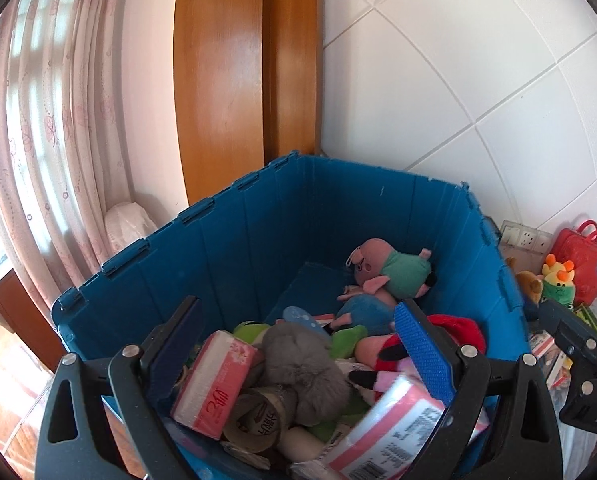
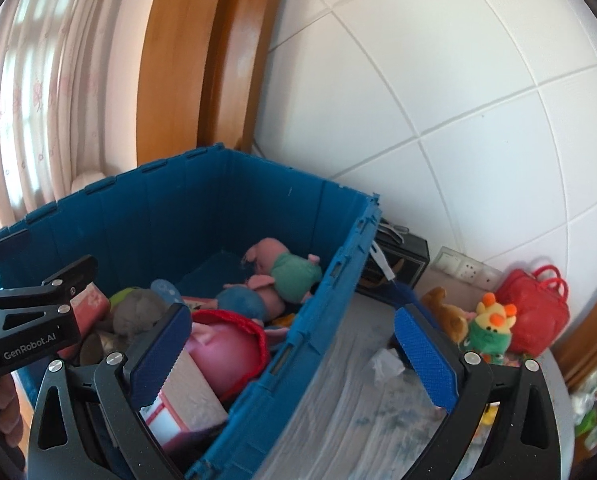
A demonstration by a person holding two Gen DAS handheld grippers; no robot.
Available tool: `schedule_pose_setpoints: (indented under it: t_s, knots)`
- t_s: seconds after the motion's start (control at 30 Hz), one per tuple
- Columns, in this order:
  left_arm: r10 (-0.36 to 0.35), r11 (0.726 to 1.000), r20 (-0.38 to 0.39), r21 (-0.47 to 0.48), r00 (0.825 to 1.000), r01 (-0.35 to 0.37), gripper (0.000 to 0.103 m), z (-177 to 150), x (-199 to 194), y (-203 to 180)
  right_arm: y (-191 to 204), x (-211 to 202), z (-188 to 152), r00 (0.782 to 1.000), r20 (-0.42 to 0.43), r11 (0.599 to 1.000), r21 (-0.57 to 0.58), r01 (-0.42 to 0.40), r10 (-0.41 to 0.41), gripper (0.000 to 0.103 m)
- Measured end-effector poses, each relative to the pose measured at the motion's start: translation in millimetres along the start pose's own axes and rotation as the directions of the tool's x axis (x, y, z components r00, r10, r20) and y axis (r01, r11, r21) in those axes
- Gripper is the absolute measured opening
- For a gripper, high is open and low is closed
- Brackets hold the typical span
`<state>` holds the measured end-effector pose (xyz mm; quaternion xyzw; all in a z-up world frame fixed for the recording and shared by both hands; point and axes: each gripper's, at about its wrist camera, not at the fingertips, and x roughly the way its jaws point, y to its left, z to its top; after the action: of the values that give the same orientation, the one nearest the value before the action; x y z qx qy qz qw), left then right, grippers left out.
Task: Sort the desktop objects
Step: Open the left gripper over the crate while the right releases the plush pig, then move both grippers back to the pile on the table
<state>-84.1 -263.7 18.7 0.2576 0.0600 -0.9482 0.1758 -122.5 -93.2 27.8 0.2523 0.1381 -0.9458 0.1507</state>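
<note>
A blue crate point(image 1: 226, 264) holds several soft toys: a pink pig in a green shirt point(image 1: 394, 268), a grey fluffy toy point(image 1: 302, 364) and a red and pink plush point(image 1: 450, 332). Two pink tissue packs point(image 1: 214, 384) lie among them. My left gripper point(image 1: 298, 320) hangs open over the near end of the crate with nothing between its fingers. My right gripper point(image 2: 292, 320) is open too and straddles the crate's right wall point(image 2: 318, 320), holding nothing. On the table point(image 2: 358, 420) to the right stand a yellow and green plush point(image 2: 490, 328), a brown plush point(image 2: 446, 312) and a red bag point(image 2: 534, 312).
A crumpled white wrapper point(image 2: 386, 364) lies on the tabletop near the right finger. A black box point(image 2: 398, 264) stands against the tiled wall behind the crate, beside a wall socket point(image 2: 466, 268). A wooden door frame point(image 1: 246, 60) and pink curtains point(image 1: 50, 120) lie to the left.
</note>
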Motion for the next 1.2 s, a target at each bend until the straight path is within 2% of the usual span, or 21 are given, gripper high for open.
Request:
schedule_pose_setpoints:
  t_s: [0.27, 0.47, 0.57, 0.7, 0.9, 1.03, 1.2]
  knots:
    - [-0.060, 0.998, 0.064, 0.036, 0.996, 0.058, 0.097, -1, -34, -52, -52, -33, -25, 0.998, 0.046, 0.997, 0.055, 0.049, -0.052, 0.103]
    - [-0.118, 0.990, 0.100, 0.089, 0.988, 0.109, 0.097, -4, -59, -116, -113, -54, -52, 0.994, 0.050, 0.990, 0.110, 0.088, -0.094, 0.103]
    - [-0.179, 0.977, 0.096, 0.133, 0.979, 0.165, 0.097, -11, -66, -155, -152, -62, -69, 0.991, 0.040, 0.983, 0.140, 0.122, -0.129, 0.103]
    - [-0.231, 0.961, 0.056, 0.171, 0.971, 0.219, 0.097, -25, -66, -213, -207, -72, -96, 0.984, 0.021, 0.968, 0.185, 0.168, -0.175, 0.103]
    - [-0.303, 0.923, -0.050, 0.233, 0.952, 0.306, 0.097, -50, -45, -293, -308, -72, -152, 0.965, -0.080, 0.927, 0.266, 0.263, -0.251, 0.103]
    - [-0.321, 0.902, -0.114, 0.265, 0.940, 0.340, 0.097, -70, -22, -343, -373, -63, -194, 0.938, -0.188, 0.886, 0.316, 0.340, -0.293, 0.103]
    - [-0.320, 0.873, -0.224, 0.309, 0.921, 0.378, 0.097, -109, 17, -407, -435, -52, -250, 0.890, -0.317, 0.836, 0.342, 0.429, -0.328, 0.103]
